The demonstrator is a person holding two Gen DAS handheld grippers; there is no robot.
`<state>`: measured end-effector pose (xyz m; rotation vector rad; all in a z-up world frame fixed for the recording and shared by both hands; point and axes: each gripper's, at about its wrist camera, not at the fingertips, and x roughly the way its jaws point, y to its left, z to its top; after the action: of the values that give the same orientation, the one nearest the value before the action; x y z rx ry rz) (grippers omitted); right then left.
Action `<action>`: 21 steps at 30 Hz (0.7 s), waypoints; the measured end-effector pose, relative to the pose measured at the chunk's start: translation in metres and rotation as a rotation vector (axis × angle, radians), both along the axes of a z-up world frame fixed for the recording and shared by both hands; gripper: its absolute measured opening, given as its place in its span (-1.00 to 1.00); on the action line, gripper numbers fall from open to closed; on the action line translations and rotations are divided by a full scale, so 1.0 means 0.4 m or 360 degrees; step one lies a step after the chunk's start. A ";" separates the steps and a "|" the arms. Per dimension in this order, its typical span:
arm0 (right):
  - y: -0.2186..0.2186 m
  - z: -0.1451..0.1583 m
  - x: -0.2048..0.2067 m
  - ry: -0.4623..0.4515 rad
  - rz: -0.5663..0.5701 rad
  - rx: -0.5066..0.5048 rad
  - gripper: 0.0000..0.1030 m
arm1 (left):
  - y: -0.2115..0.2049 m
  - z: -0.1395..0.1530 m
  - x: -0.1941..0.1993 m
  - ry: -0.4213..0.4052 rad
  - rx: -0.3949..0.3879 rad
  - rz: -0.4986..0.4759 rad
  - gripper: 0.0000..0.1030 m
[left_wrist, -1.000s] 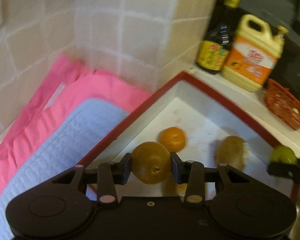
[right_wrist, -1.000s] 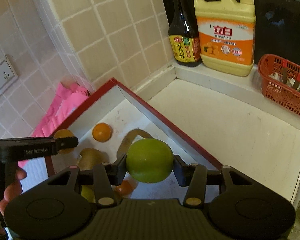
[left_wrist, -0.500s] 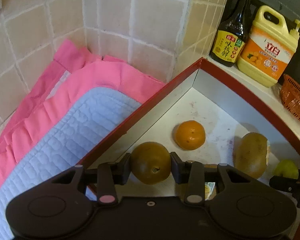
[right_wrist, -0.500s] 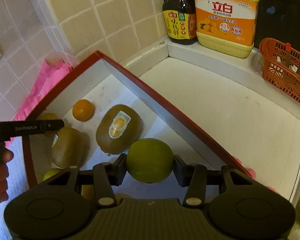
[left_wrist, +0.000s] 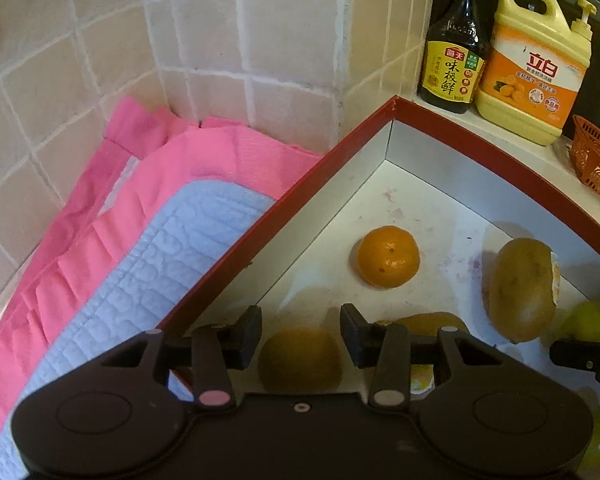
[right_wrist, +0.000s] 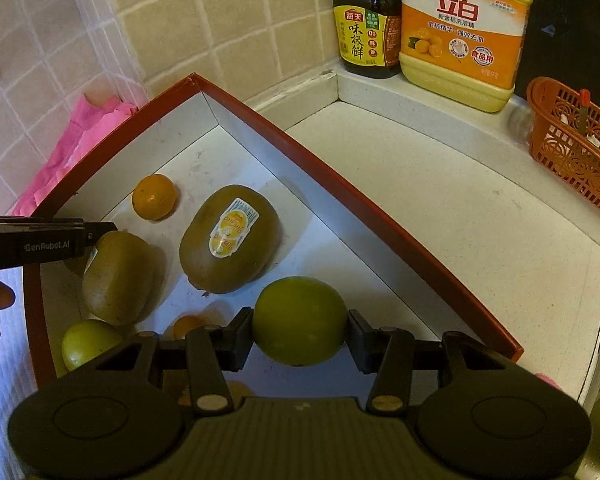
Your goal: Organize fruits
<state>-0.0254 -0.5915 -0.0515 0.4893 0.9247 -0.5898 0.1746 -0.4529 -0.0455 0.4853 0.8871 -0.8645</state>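
Left gripper [left_wrist: 300, 334] hangs low inside the box [left_wrist: 480, 148], near its left wall, and its fingers [left_wrist: 249, 336] have just been opening: they stand apart now with a brown fruit [left_wrist: 300, 360] between them, blurred, a clear gap on each side, no pad pressing it. Whether that fruit already sits on the box floor is hard to tell through the blur. Just ahead lies an orange [left_wrist: 389, 257] with bare white floor all round it, and the far corner of the box is open floor too. To the right a big kiwi [left_wrist: 522, 289] lies near the right wall. Over on the other side, the right gripper [right_wrist: 300, 334] is clamped on a green fruit [right_wrist: 299, 321], both pads tight against its sides, held above the near right part of the box, close inside the red rim [right_wrist: 380, 208]. Below and left of it the floor is crowded: a labelled kiwi [right_wrist: 230, 239] in the middle, a second kiwi [right_wrist: 118, 278] by the left wall under the left gripper's finger, a lime-green fruit [right_wrist: 88, 342] in the near corner, a small orange piece [right_wrist: 188, 326] beside it. Outside the rim, the tabletop [right_wrist: 440, 200] runs wide and bare to the bottles [right_wrist: 366, 20] and the red basket [right_wrist: 572, 136] at the back.
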 end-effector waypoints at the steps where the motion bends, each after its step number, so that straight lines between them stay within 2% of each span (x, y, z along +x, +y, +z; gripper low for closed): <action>1: -0.002 0.003 -0.002 -0.0006 -0.0012 0.0006 0.02 | 0.005 0.004 0.001 0.0013 -0.0015 0.0002 0.20; 3: -0.005 0.014 -0.007 -0.0026 -0.0026 0.0010 0.14 | 0.019 0.016 0.005 0.0042 -0.0058 0.0019 0.35; 8: -0.004 0.068 -0.035 -0.0102 -0.0085 -0.0055 0.48 | 0.070 0.074 0.016 0.0105 -0.0146 0.0063 0.35; 9: -0.004 0.082 -0.042 -0.0123 -0.0098 -0.0054 0.49 | 0.083 0.091 0.015 0.0094 -0.0155 0.0072 0.35; 12: 0.008 0.139 -0.069 -0.0195 -0.0129 -0.0077 0.52 | 0.126 0.162 -0.003 -0.0006 -0.0194 0.0104 0.29; 15: 0.040 0.221 -0.098 -0.0279 -0.0156 -0.0165 0.60 | 0.171 0.265 -0.059 -0.0175 -0.0279 0.0082 0.25; 17: 0.078 0.287 -0.114 -0.0313 -0.0156 -0.0265 0.66 | 0.197 0.336 -0.110 -0.0267 -0.0339 0.0062 0.30; 18: 0.099 0.317 -0.123 -0.0328 -0.0155 -0.0323 0.72 | 0.211 0.369 -0.133 -0.0298 -0.0376 0.0057 0.46; 19: 0.125 0.352 -0.134 -0.0356 -0.0152 -0.0398 0.77 | 0.229 0.407 -0.163 -0.0332 -0.0422 0.0058 0.52; 21: 0.182 0.418 -0.161 -0.0452 -0.0122 -0.0546 0.98 | 0.261 0.466 -0.217 -0.0401 -0.0492 0.0053 0.52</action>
<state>-0.0899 -0.5187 0.1155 0.2893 0.5223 -0.7121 0.0876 -0.3485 0.1409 0.3002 0.5179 -0.8699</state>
